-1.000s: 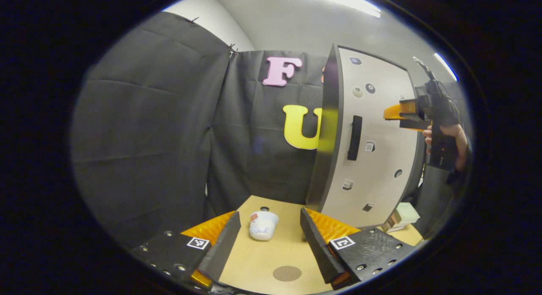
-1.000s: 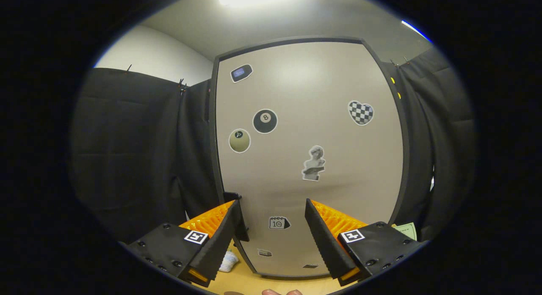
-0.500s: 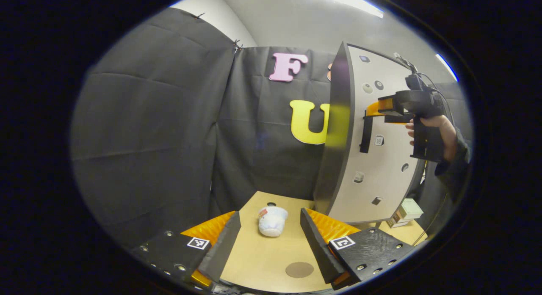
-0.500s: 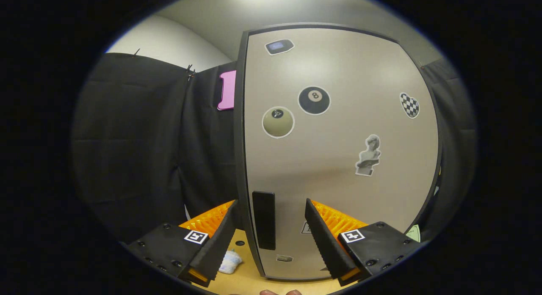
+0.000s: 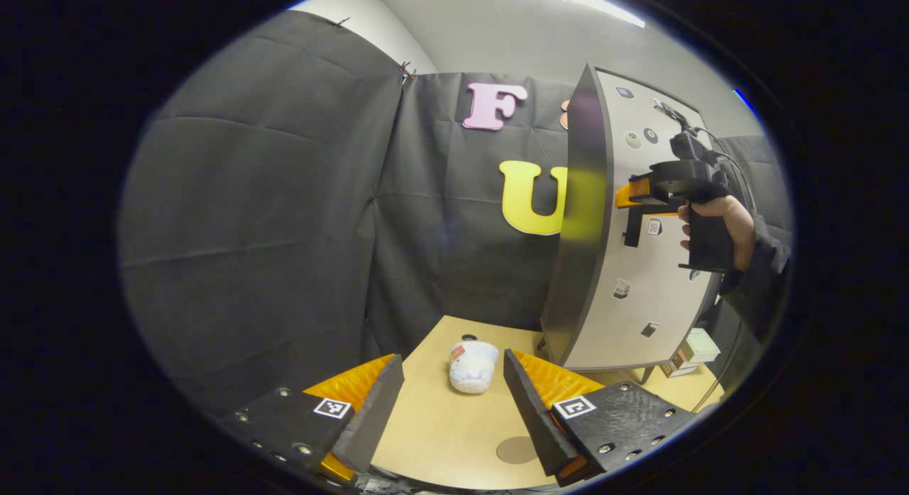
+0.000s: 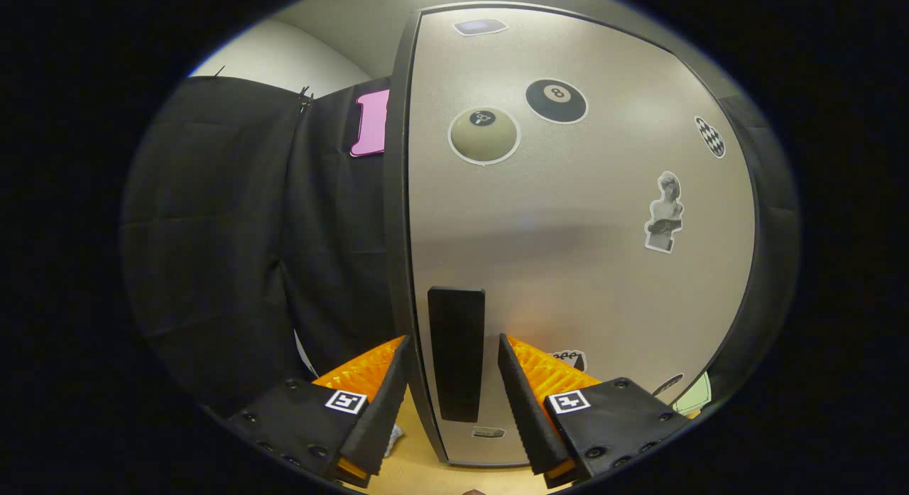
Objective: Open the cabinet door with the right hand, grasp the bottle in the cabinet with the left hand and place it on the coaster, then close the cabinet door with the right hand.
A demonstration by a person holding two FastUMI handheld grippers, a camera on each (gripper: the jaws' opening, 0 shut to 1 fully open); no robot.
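Beside the cabinet [image 5: 625, 268], in the left gripper view, the left gripper [image 5: 454, 410] is hovering open over the worktop [image 5: 440, 438], coaster [image 5: 516, 449] below it. In the right gripper view, the right gripper [image 6: 451, 403] is straddling the door handle [image 6: 456, 353], open, not clamping. Door not opened; bottle presumably inside, unseen.

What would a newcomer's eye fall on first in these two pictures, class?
First comes the tall pale cabinet door dotted with stickers, with the right claw open astride its dark vertical handle. In the left gripper view, the left claw hangs open over the tan table. A small white bottle lies there on its side, with a round brown coaster nearer the camera.
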